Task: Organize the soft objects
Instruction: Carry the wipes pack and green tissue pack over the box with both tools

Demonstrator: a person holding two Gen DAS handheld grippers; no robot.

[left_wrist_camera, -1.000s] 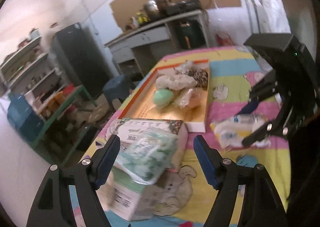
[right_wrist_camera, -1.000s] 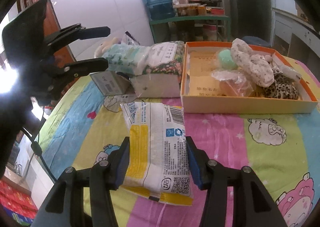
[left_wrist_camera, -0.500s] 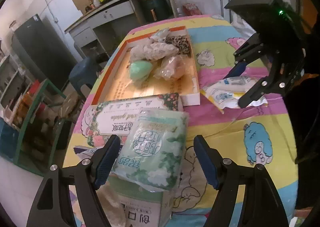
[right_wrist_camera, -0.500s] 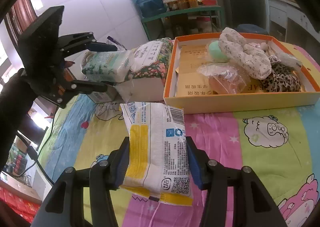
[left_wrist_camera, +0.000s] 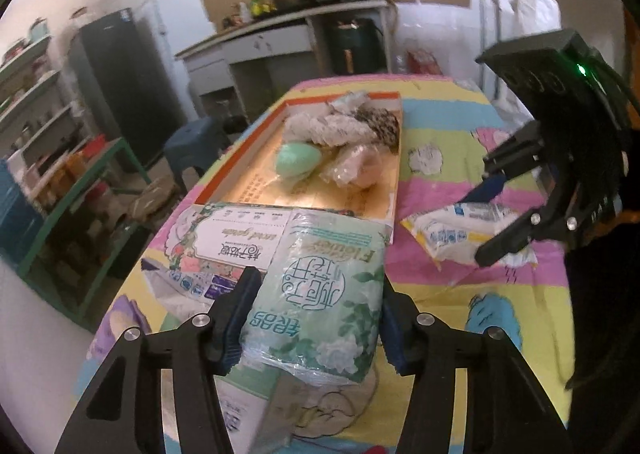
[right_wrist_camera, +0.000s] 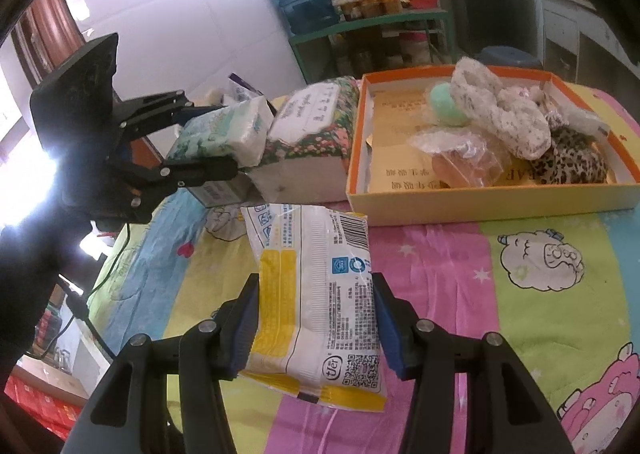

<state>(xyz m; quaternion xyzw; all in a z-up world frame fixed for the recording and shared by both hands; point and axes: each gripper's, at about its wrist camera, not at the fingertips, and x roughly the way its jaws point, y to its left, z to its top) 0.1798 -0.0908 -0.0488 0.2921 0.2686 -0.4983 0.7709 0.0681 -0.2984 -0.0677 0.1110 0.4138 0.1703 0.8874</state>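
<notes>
We see a green tissue pack (left_wrist_camera: 320, 294) lying lengthwise between the two fingers of the left gripper (left_wrist_camera: 316, 318), its far end resting on a flowered tissue box (left_wrist_camera: 236, 242) and its near end sticking back past the fingertips. The jaws are closing on it: both blue pads sit right against the pack's wrapper, the left pad (left_wrist_camera: 240, 314) flush with its side, so we read it as gripped. From the right wrist view the same pack (right_wrist_camera: 224, 129) sits tilted between those black fingers, above a small grey box (right_wrist_camera: 220, 191)

Between the fingers of the right gripper (right_wrist_camera: 316, 330) lies a white and yellow wipes packet (right_wrist_camera: 316, 294), flat on the striped cartoon tablecloth (right_wrist_camera: 520, 294). It runs along the line of the fingers, its barcode end reaching out beyond the tips and its printed end hanging back between the arms. Both pads touch its sides and the wrapper bulges a little there, so these fingers are clamped on it. In the left wrist view that packet (left_wrist_camera: 452, 230) shows beyond and to the right of the left fingers

Further out ahead of both grippers stands an orange-rimmed box (right_wrist_camera: 480, 197), just beside the flowered box. Inside it we see a mint green ball (right_wrist_camera: 444, 105), a speckled white cloth (right_wrist_camera: 504, 113), a leopard print cloth (right_wrist_camera: 572, 157) and a clear bag (right_wrist_camera: 460, 157), all piled toward one end
</notes>
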